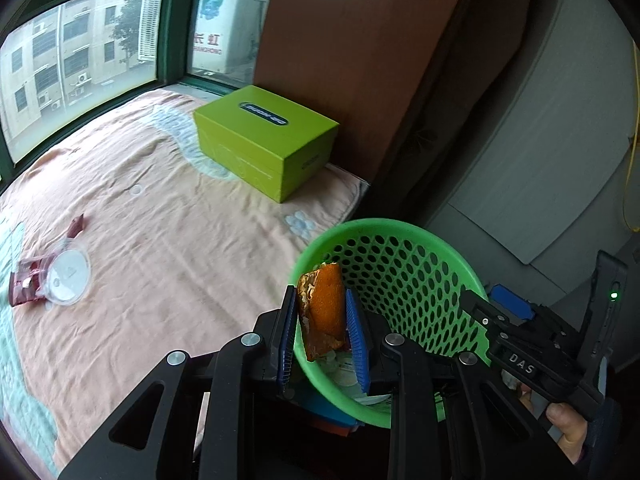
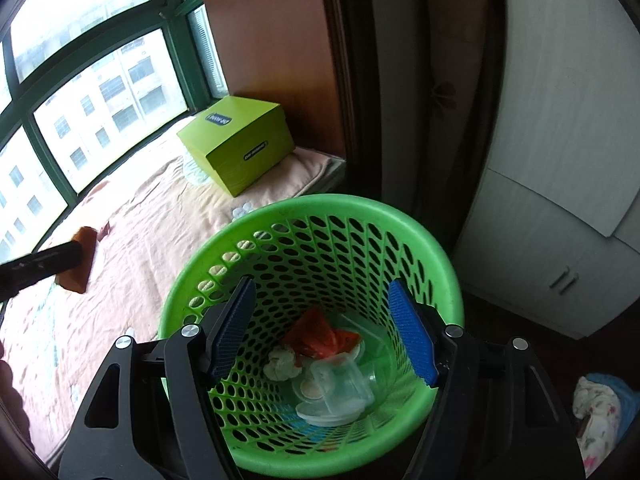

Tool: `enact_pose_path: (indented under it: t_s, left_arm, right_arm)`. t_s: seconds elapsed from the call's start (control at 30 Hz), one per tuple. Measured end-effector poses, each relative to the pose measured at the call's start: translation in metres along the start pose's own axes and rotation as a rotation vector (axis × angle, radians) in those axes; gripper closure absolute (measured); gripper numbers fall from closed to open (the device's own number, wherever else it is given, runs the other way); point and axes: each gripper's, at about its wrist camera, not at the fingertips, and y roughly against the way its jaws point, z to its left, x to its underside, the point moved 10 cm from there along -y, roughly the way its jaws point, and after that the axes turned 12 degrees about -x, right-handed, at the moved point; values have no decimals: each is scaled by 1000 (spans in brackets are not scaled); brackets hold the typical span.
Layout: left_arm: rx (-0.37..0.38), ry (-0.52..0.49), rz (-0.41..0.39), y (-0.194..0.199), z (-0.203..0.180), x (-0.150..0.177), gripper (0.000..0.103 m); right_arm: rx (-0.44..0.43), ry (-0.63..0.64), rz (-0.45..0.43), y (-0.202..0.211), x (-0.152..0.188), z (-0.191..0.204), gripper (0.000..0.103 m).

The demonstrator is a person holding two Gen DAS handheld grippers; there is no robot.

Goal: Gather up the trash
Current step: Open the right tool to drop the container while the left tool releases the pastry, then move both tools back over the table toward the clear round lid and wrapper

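Observation:
My left gripper [image 1: 322, 312] is shut on an orange peel [image 1: 325, 312] and holds it at the near rim of the green perforated trash basket [image 1: 416, 240]. My right gripper [image 2: 322, 320] is open and empty, hovering over the basket [image 2: 344, 206], which holds orange scraps [image 2: 320, 336], a crumpled tissue [image 2: 282, 364] and clear plastic cups [image 2: 336, 384]. On the bed a clear plastic lid [image 1: 66, 276] lies over a dark red wrapper [image 1: 24, 288]; a second small red wrapper [image 1: 77, 226] lies beyond it. The left gripper with the peel [image 2: 82, 264] shows in the right wrist view.
A green shoebox [image 1: 264, 140] sits at the far corner of the pink bedsheet [image 1: 160, 220], by a brown headboard. Windows [image 1: 80, 52] run along the bed's far side. A white wardrobe [image 2: 560, 200] stands right of the basket. Bunched cloth [image 2: 600, 404] lies on the floor.

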Motion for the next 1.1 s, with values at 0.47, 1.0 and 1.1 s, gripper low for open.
enact_pose_path:
  t_s: [0.47, 1.0, 1.1]
  left_arm:
    - [18, -110, 67, -30, -55, 16, 76]
    - [13, -128, 55, -34, -68, 17, 39]
    - [-8, -108, 41, -29, -55, 16, 31]
  right_arm:
    - [23, -14, -53, 23, -1, -16, 24]
    - [-1, -45, -66, 30, 3, -22, 23]
    - [-18, -35, -63, 28, 3, -14, 22]
